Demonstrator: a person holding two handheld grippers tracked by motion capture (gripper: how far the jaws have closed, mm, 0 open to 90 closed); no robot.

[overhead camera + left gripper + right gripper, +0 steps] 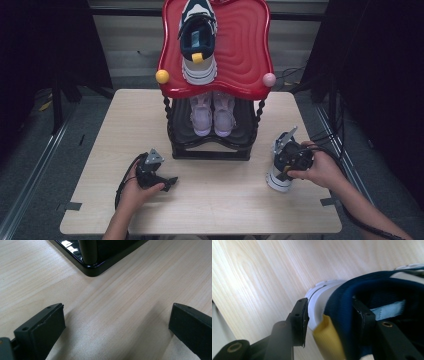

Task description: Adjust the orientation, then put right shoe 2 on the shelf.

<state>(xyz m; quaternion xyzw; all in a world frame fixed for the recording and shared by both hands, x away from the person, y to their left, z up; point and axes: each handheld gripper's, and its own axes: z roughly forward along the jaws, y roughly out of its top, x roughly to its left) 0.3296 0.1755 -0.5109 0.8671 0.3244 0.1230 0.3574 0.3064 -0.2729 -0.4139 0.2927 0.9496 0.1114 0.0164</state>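
Observation:
A navy and white sneaker (pixel 279 178) stands on the table (pixel 225 205) at the right, heel towards the person. My right gripper (pixel 288 159) is shut on its heel. In the right gripper view one jaw presses the white heel from outside and the other sits inside the navy collar (pixel 347 292), with the yellow pull tab (pixel 328 340) between them; my right gripper (pixel 330 312) holds it low over the wood. The matching sneaker (pixel 198 40) lies on the rack's red top shelf (pixel 245 45). My left gripper (pixel 169 183) (pixel 117 315) rests open on the table, nothing between its jaws.
A black rack base (pixel 93 268) stands at the table's middle back, its front left corner just ahead of the left gripper. A pink pair of shoes (pixel 213 112) sits on the lower shelf. Yellow (pixel 162 76) and pink (pixel 269 79) knobs mark the red shelf's front corners.

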